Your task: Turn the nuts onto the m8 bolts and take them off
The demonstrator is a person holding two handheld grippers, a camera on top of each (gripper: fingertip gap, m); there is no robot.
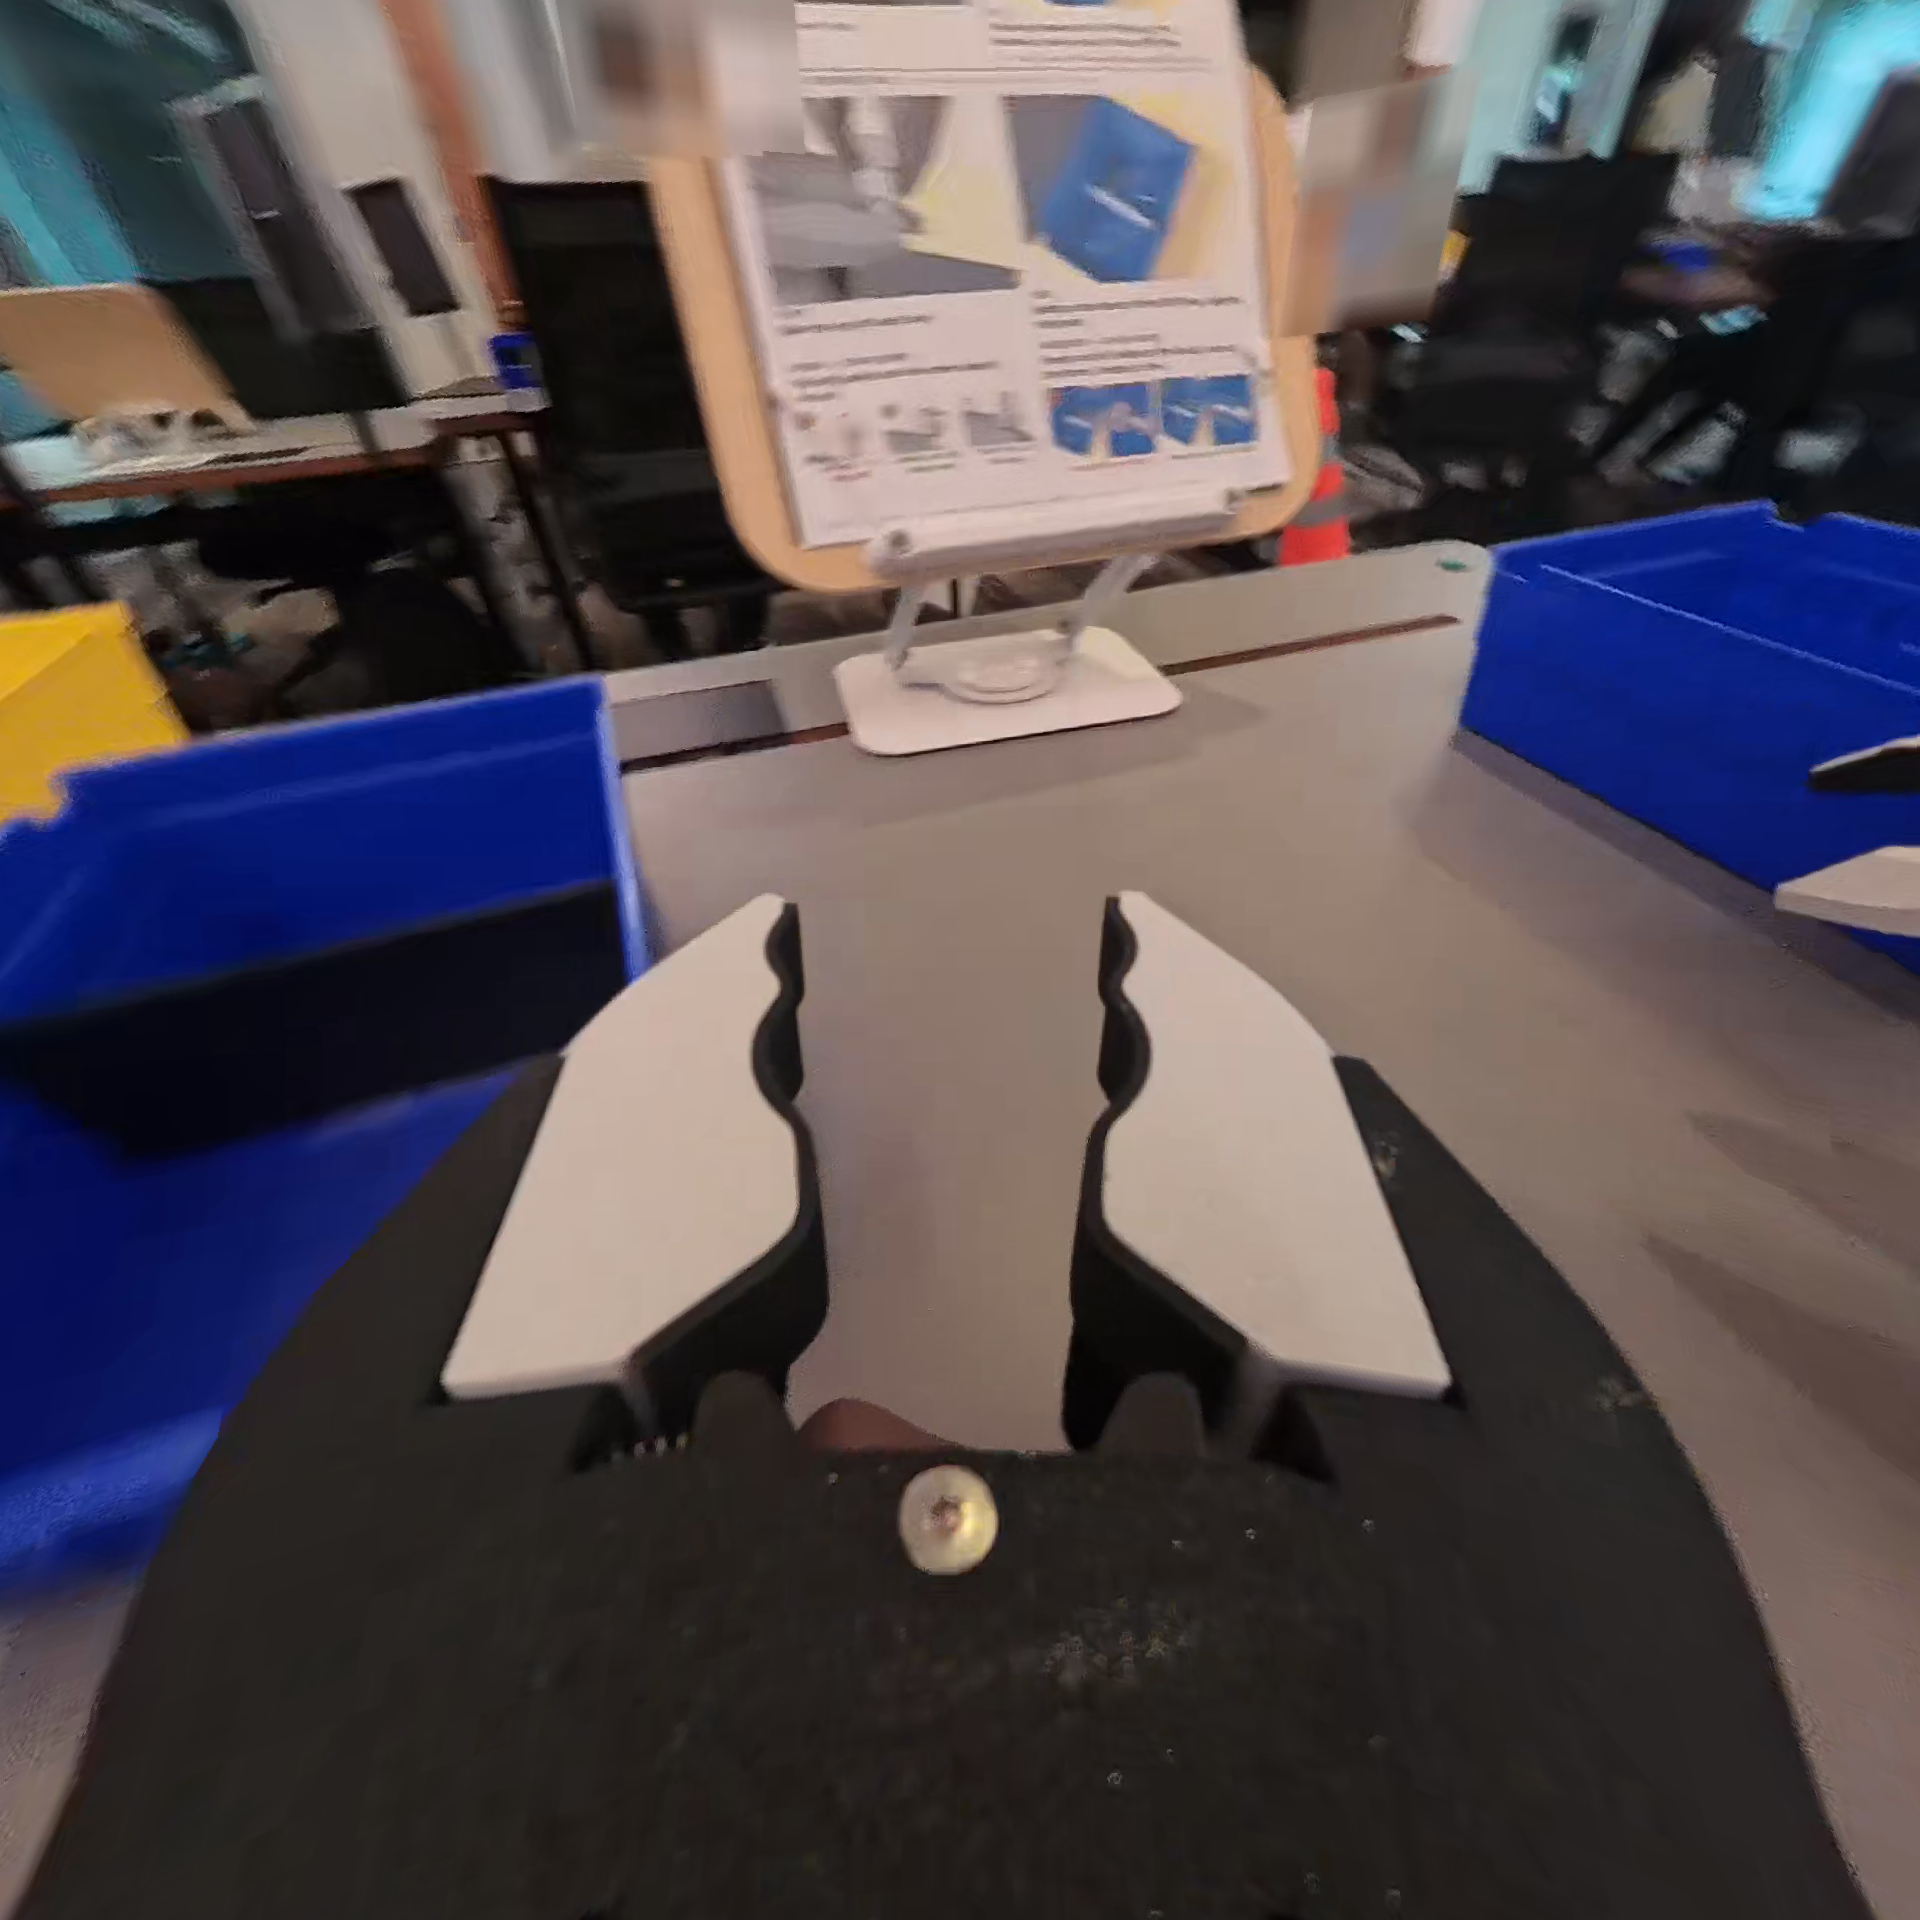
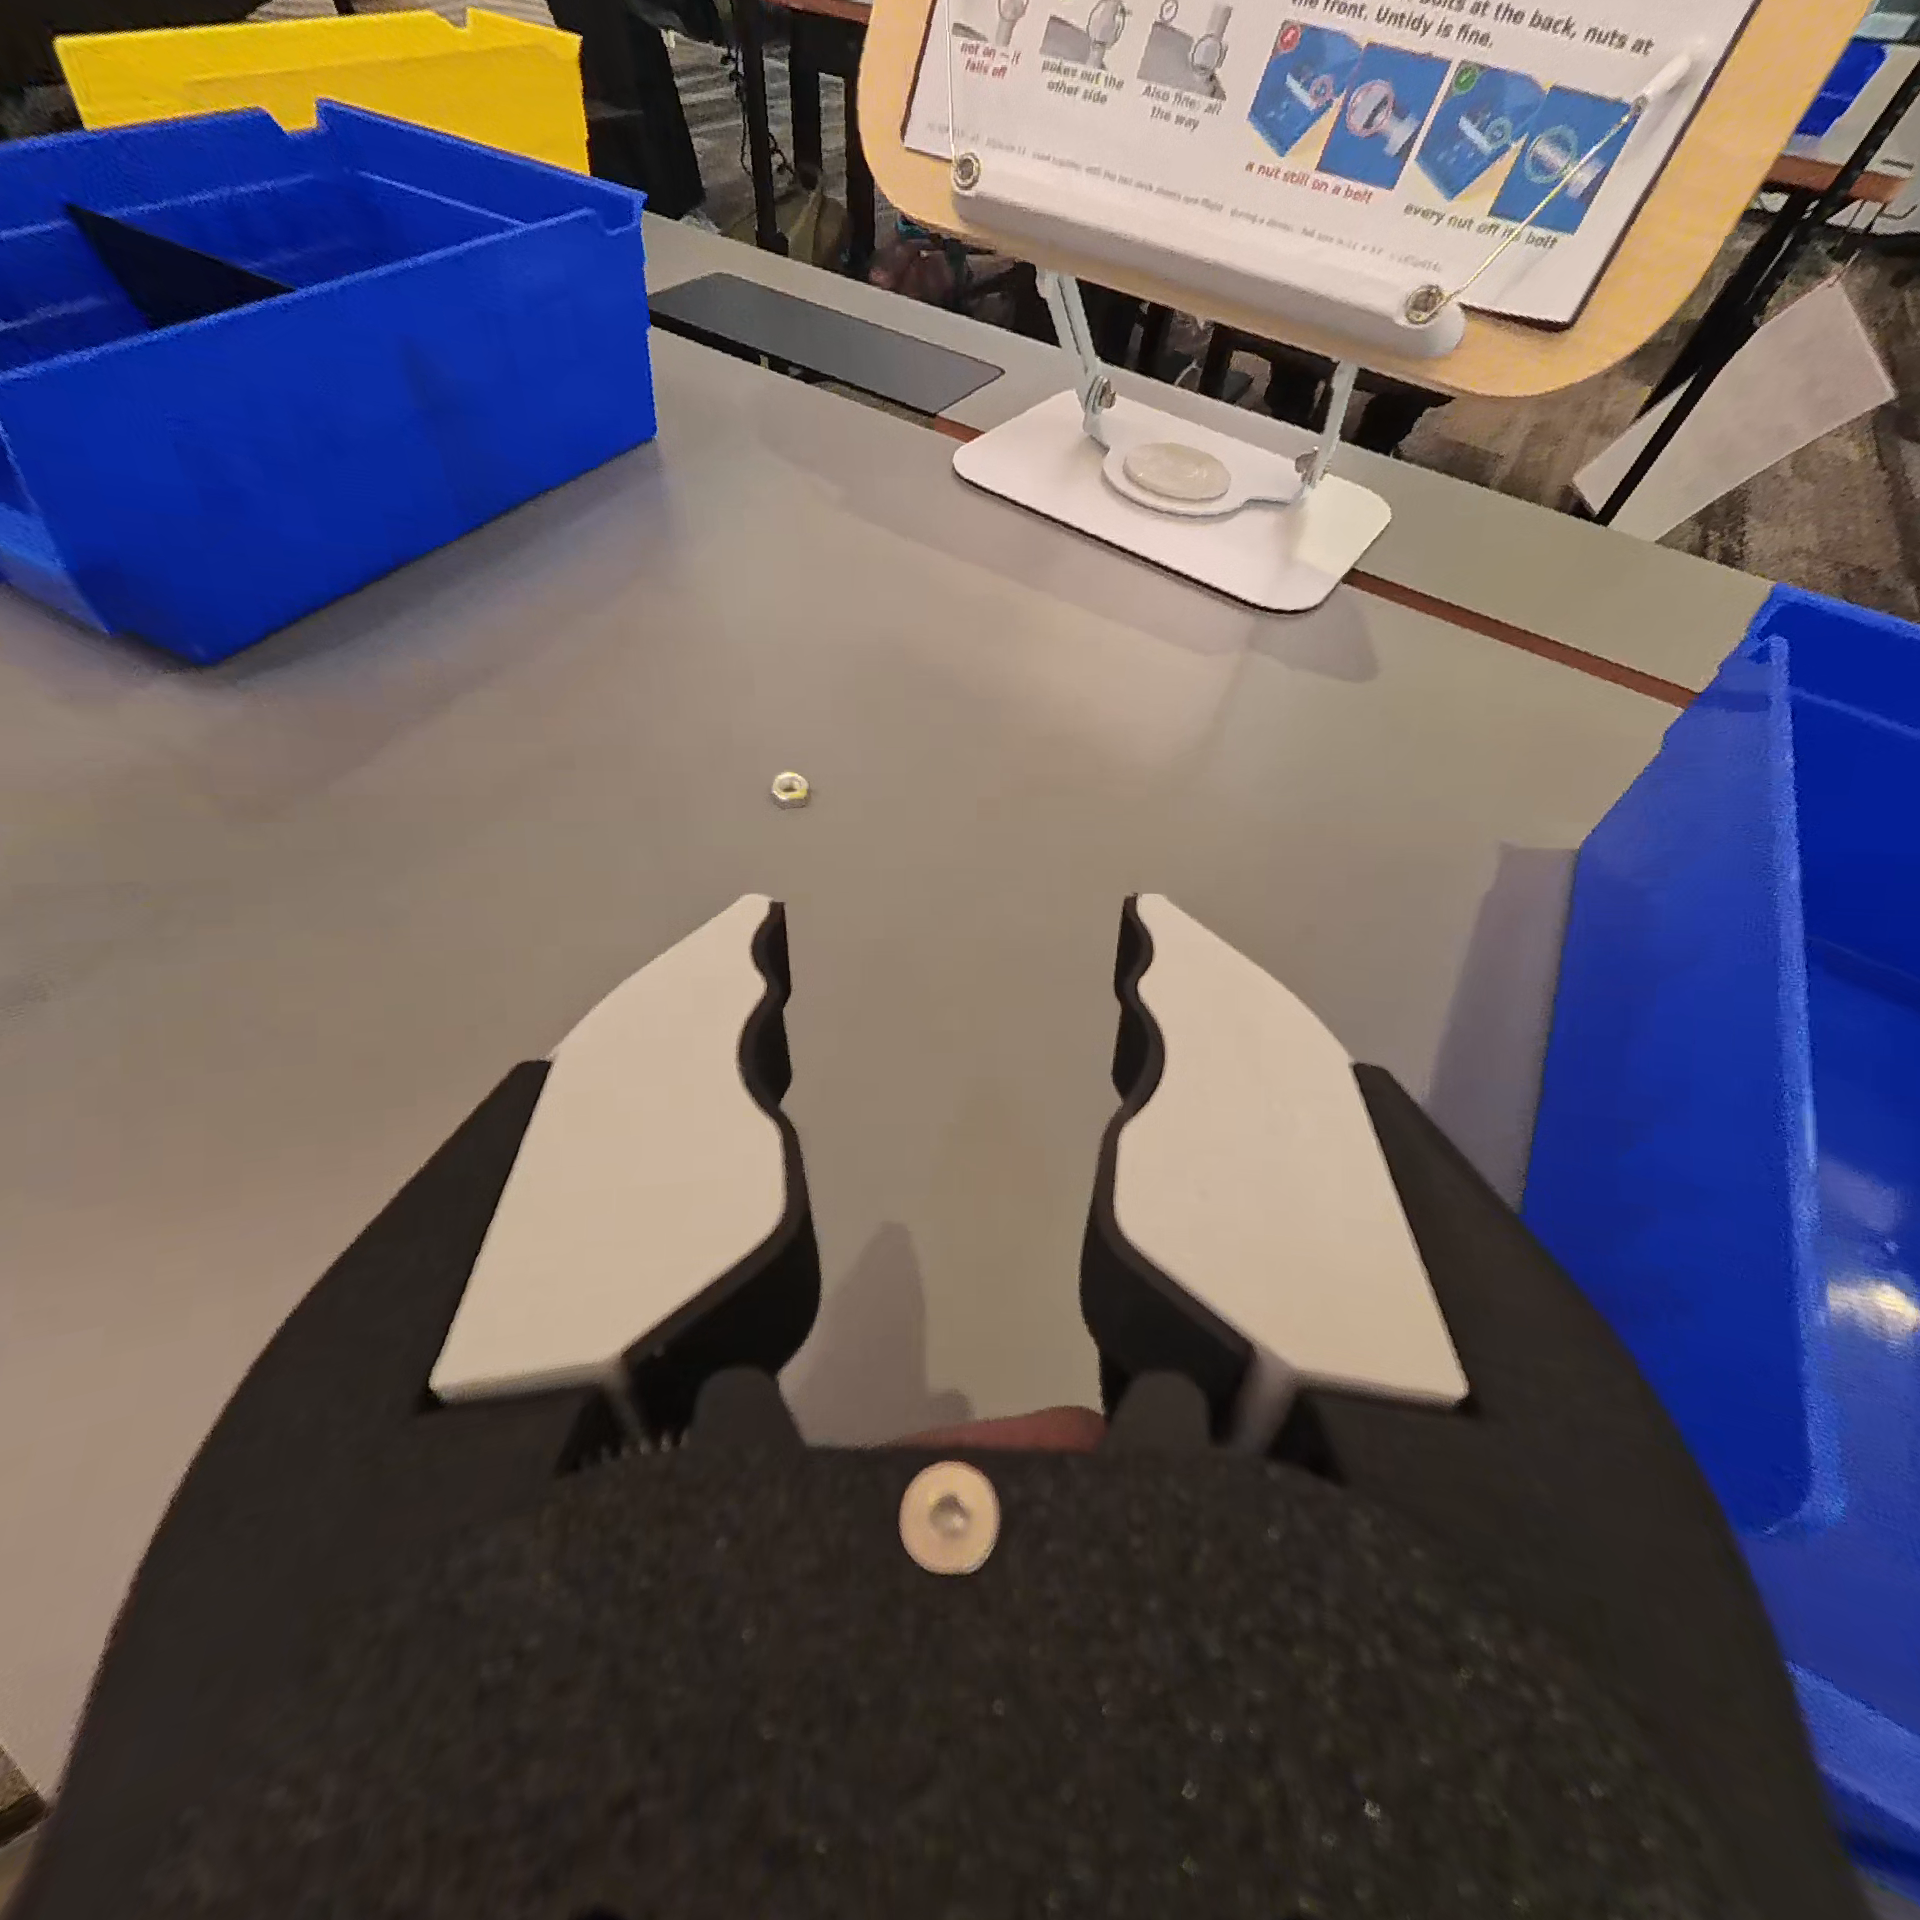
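A small silver nut point(image 2: 792, 790) lies alone on the grey table point(image 2: 520, 831), a short way ahead of my right gripper point(image 2: 951, 914) and slightly left of it. The right gripper is open and empty, held above the table. My left gripper point(image 1: 951, 914) is open and empty too, over the grey table point(image 1: 1039, 831) beside a blue bin point(image 1: 312, 831). The right gripper's fingertips point(image 1: 1860, 894) show at the right edge of the left wrist view. No bolt is visible in either view.
A blue bin with a black divider point(image 2: 312, 364) stands at the left, a yellow bin point(image 2: 312, 73) behind it. Another blue bin point(image 2: 1766, 1039) stands at the right, also seen in the left wrist view point(image 1: 1683, 675). An instruction sheet on a white stand point(image 2: 1174, 488) is at the table's back. The small silver nut point(image 2: 792, 790) is about 15 cm from my right fingertips.
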